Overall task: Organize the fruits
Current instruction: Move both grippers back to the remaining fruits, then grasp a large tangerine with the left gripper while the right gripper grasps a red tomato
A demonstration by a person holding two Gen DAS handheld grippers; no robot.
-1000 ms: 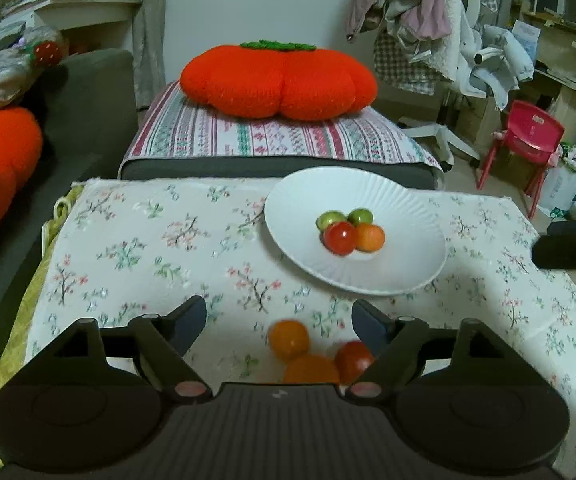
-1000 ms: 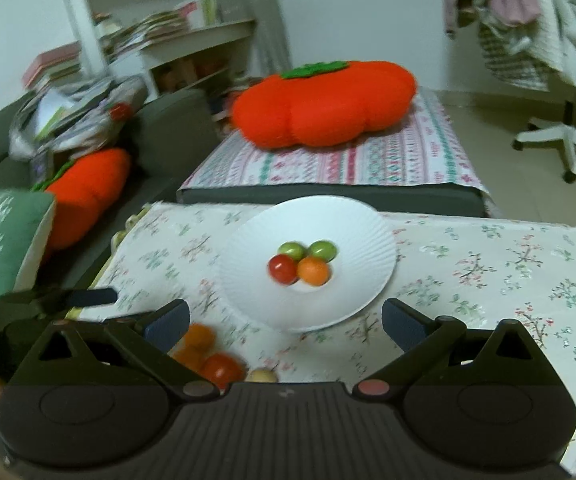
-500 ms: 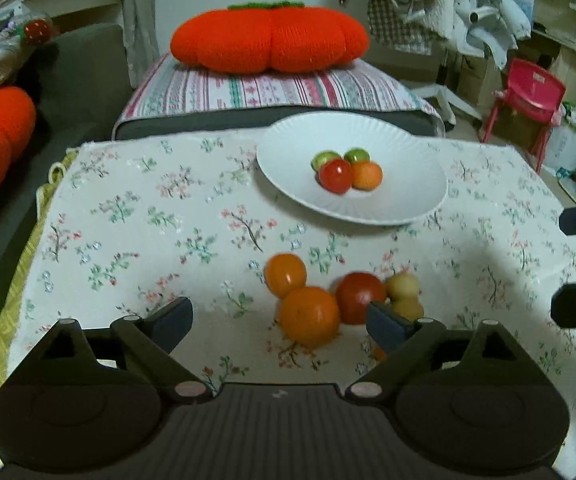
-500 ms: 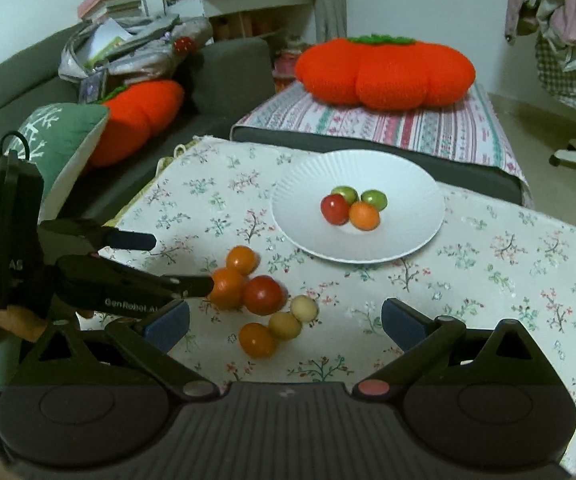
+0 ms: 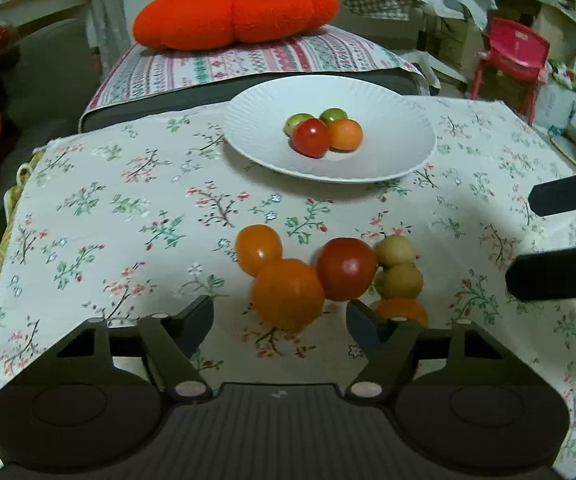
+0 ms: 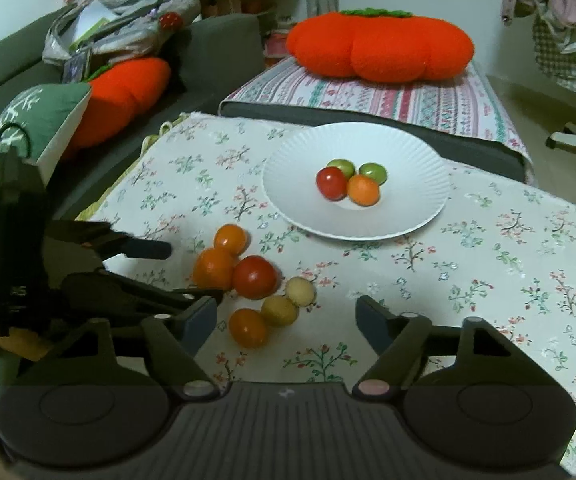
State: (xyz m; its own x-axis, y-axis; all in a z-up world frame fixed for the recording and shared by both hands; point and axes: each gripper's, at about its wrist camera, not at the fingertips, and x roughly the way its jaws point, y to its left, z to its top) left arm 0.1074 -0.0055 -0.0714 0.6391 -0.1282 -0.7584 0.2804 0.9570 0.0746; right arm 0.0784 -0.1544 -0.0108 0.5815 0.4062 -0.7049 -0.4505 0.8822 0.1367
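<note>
A white plate (image 5: 403, 120) (image 6: 415, 160) at the table's far side holds a red tomato (image 5: 309, 137), an orange fruit (image 5: 345, 134) and two green fruits (image 5: 333, 114). Loose fruit lies in a cluster on the floral cloth: a big orange (image 5: 288, 294) (image 6: 212, 268), a red tomato (image 5: 347, 268) (image 6: 254, 277), a small orange tomato (image 5: 258, 249) (image 6: 230, 239), two yellowish fruits (image 5: 399, 279) (image 6: 280, 311) and another orange fruit (image 6: 248, 327). My left gripper (image 5: 280, 314) is open and empty, just short of the big orange. My right gripper (image 6: 286, 314) is open and empty over the cluster.
The right gripper's fingers (image 5: 559, 196) show at the left wrist view's right edge. The left gripper (image 6: 136, 268) sits left of the cluster in the right wrist view. A striped bench with an orange pumpkin cushion (image 5: 236, 12) stands behind the table. A sofa (image 6: 208, 52) is at left.
Both grippers have pulled back and risen from low near the plate. The loose fruit cluster has come fully into view. Both stay open and empty.
</note>
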